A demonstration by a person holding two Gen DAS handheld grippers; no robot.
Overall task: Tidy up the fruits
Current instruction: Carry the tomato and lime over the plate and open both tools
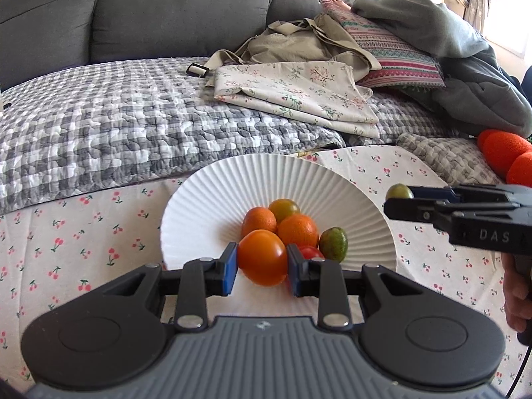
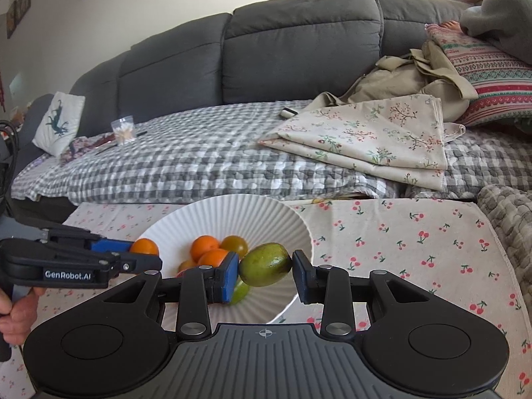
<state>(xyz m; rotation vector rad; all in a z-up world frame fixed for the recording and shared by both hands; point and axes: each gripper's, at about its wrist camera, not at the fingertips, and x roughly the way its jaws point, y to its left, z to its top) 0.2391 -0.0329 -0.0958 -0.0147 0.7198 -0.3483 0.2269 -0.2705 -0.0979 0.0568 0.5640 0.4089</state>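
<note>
A white ribbed plate (image 1: 319,179) on the cherry-print cloth holds several fruits: oranges (image 1: 297,229), a dark green-orange tomato (image 1: 283,208), a green fruit (image 1: 333,244) and a red one (image 1: 311,252). My left gripper (image 1: 262,267) is shut on an orange tomato (image 1: 262,257) over the plate's near edge; it shows at the left of the right wrist view (image 2: 143,254). My right gripper (image 2: 266,274) is shut on a green fruit (image 2: 266,264) above the plate's (image 2: 232,212) right side; it shows in the left wrist view (image 1: 399,196).
The cherry-print cloth (image 2: 415,232) covers the surface. Behind it are a grey checked quilt (image 1: 116,123), folded floral cloth (image 1: 299,93), a beige bag (image 1: 299,43), a striped cushion (image 1: 399,53) and the grey sofa back (image 1: 166,10). Orange foam pieces (image 1: 505,153) lie at right.
</note>
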